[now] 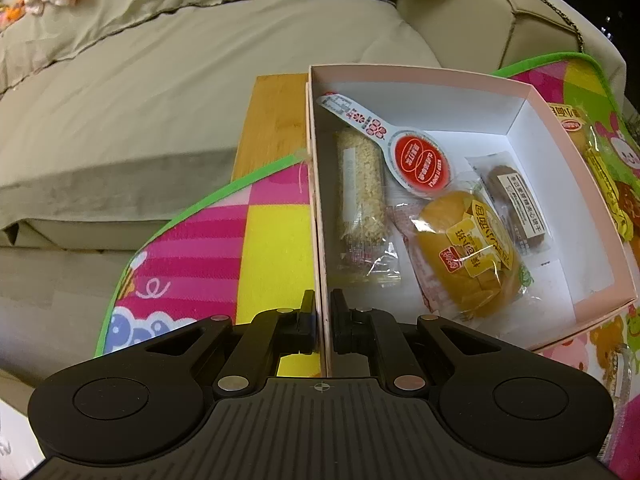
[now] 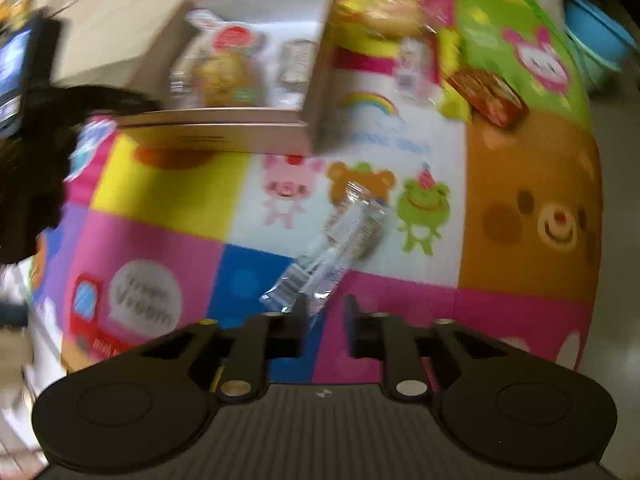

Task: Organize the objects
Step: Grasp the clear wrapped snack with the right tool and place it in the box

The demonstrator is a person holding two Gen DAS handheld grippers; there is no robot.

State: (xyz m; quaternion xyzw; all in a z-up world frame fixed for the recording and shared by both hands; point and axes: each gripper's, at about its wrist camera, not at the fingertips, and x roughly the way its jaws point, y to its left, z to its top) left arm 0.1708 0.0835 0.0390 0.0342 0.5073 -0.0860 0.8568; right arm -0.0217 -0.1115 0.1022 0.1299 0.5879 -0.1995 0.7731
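Cartoon play mat under pink box, beside olive sofa.

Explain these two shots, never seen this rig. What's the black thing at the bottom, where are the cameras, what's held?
No robot arm here: a person holds a two-finger gripper in each hand, and a fisheye camera on each looks forward along the fingers. The black shape at the bottom is the gripper itself.

Left wrist view: the left gripper is shut on the near wall of a pink box that sits on a colourful play mat. Inside lie a bun, a crumbly bar, a dark biscuit and a red-capped packet.

Right wrist view, blurred: the right gripper hangs over the mat near a clear-wrapped snack bar. One end of the wrapper reaches its fingers; whether they grip it I cannot tell. More snacks lie beyond the box.
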